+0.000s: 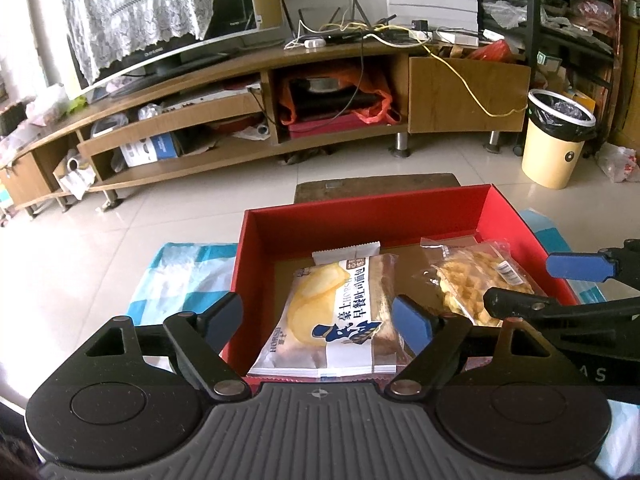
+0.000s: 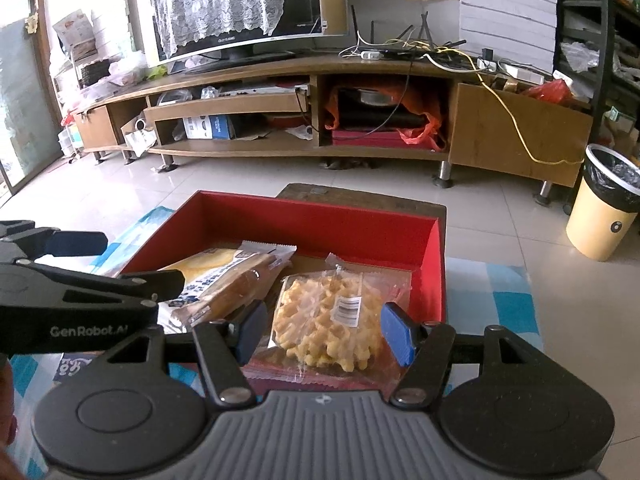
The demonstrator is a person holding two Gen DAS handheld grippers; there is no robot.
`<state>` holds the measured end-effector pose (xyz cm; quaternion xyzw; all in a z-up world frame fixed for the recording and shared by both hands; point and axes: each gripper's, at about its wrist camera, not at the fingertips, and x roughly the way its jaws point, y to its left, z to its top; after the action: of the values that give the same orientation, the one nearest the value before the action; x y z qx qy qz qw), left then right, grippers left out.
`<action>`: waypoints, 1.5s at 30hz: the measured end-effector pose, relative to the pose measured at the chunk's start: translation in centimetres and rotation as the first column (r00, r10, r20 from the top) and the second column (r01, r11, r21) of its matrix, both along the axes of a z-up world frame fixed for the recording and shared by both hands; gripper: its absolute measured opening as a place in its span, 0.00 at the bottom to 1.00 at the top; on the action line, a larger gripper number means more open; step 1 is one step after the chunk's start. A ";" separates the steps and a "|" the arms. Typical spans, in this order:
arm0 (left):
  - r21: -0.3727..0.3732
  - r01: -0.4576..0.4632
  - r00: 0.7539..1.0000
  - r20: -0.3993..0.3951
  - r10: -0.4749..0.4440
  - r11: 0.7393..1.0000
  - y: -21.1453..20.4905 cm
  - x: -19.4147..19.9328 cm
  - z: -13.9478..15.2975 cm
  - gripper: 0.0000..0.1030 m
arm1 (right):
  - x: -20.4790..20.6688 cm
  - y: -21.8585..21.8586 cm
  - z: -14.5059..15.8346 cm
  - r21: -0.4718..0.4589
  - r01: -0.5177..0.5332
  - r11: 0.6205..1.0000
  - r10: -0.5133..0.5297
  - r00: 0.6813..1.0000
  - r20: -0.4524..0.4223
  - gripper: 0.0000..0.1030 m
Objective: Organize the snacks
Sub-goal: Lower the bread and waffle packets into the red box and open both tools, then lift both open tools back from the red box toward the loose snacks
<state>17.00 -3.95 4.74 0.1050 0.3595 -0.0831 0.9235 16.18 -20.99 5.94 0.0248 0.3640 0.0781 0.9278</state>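
A red box (image 1: 360, 220) (image 2: 320, 220) sits on a blue-and-white checked cloth (image 1: 180, 276). Inside lie a white bread packet (image 1: 340, 312) (image 2: 224, 284) on the left and a clear bag of yellow crispy snacks (image 1: 476, 280) (image 2: 328, 320) on the right. My left gripper (image 1: 320, 320) is open, its fingers either side of the bread packet's near end. My right gripper (image 2: 322, 330) is open, its fingers either side of the snack bag. The right gripper shows at the right of the left wrist view (image 1: 560, 288); the left gripper shows at the left of the right wrist view (image 2: 80, 272).
A dark low table (image 1: 376, 188) carries the box. Behind is a long wooden TV stand (image 1: 280, 80) with a television and cables. A yellow waste bin (image 1: 556, 140) (image 2: 604, 208) stands on the tiled floor at the right.
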 end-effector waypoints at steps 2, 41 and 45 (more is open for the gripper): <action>0.000 0.001 1.000 -0.001 -0.001 1.000 0.0 0.0 0.0 0.84 | -0.2 0.0 0.0 -0.002 -0.003 1.000 0.003 1.000 0.001 0.58; 0.012 0.024 0.994 -0.110 -0.023 1.000 1.2 -4.2 -2.6 0.85 | -5.2 1.2 -1.8 -0.002 -0.040 0.999 0.040 0.996 -0.079 0.58; 0.013 0.024 0.993 -0.115 -0.022 1.000 1.3 -4.2 -2.8 0.85 | -5.3 1.3 -2.0 -0.005 -0.041 0.999 0.040 0.996 -0.082 0.58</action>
<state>12.80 -2.69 1.97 0.1108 0.4113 -0.0970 0.8995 10.90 -19.71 3.96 0.0176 0.4025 0.0946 0.9104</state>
